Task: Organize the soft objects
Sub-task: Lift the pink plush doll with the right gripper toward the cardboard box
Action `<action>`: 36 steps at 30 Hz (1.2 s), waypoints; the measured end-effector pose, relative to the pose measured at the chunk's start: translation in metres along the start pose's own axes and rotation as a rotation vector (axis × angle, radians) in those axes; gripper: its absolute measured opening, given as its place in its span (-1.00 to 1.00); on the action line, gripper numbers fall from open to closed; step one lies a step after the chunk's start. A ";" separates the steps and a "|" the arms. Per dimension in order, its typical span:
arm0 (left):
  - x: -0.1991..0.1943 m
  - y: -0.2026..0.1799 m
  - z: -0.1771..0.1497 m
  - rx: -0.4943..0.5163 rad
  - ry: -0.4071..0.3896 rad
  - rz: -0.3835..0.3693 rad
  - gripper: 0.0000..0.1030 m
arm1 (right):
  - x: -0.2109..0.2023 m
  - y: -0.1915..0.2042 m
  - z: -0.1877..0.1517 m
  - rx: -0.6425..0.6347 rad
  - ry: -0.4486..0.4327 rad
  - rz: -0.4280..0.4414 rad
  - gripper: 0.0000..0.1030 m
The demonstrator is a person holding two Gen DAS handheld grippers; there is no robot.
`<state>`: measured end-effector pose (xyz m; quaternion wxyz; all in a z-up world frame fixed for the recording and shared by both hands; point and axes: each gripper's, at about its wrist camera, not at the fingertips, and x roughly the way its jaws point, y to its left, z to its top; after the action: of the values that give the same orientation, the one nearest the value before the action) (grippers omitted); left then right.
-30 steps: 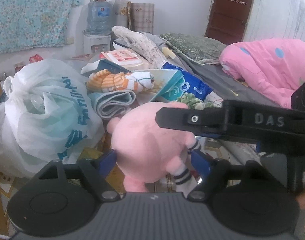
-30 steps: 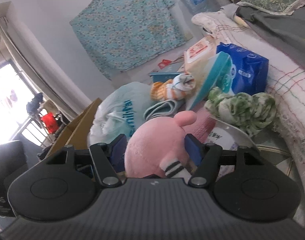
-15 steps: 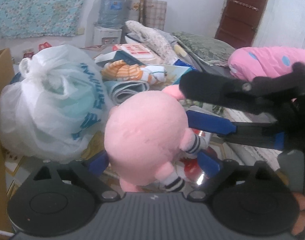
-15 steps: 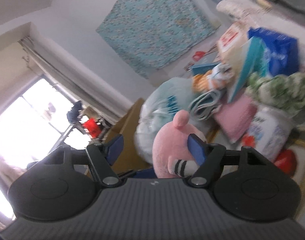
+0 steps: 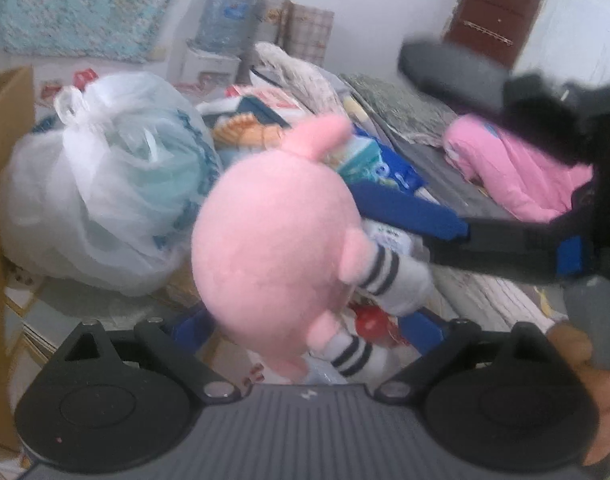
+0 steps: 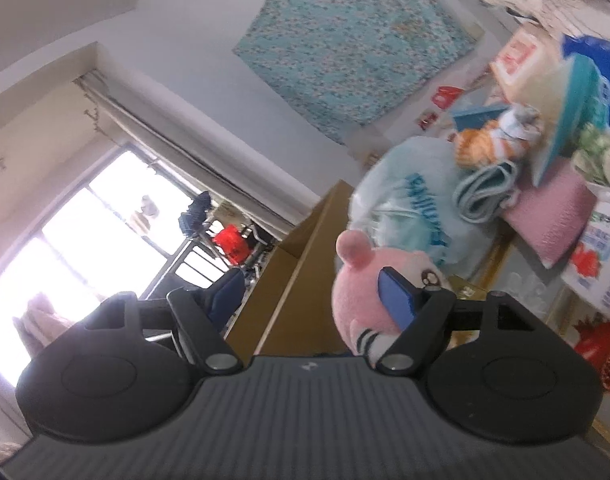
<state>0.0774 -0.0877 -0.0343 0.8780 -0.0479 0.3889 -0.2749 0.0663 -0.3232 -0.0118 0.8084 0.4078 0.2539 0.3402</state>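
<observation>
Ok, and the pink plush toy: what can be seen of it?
The round, fuzzy pink plush toy has one stubby ear, short limbs in black-and-white striped cuffs and a dark eye. Blurred and tilted, it sits in the air between the fingers of the left gripper; a blue finger of the right gripper lies against its side. Both grippers' jaws have just been opening, and no pad clearly presses it.

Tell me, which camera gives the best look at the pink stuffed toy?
The left wrist view: the pink plush toy fills the middle, showing its round back, ear and striped sleeves, though blurred. The right wrist view shows only part of its head behind a blue finger pad.
</observation>
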 end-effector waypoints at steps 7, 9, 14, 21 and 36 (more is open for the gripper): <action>0.011 0.003 -0.019 0.012 0.112 0.051 0.90 | 0.021 -0.003 -0.013 0.040 0.077 -0.010 0.47; 0.010 0.009 -0.022 -0.011 0.132 0.041 0.90 | 0.026 -0.004 -0.015 0.066 0.104 0.010 0.47; 0.005 0.019 -0.031 -0.062 0.145 0.030 0.90 | 0.047 -0.002 -0.019 0.075 0.167 -0.024 0.44; -0.014 0.034 -0.040 -0.086 0.115 0.085 0.90 | 0.079 0.001 -0.028 0.124 0.259 0.057 0.44; -0.084 0.073 -0.062 -0.224 -0.052 0.190 0.90 | 0.085 0.012 -0.035 0.200 0.353 0.187 0.48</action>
<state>0.0201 0.0257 -0.0439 0.8990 -0.1158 0.3971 -0.1442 0.0930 -0.2365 -0.0317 0.6719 0.4417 0.3849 0.4531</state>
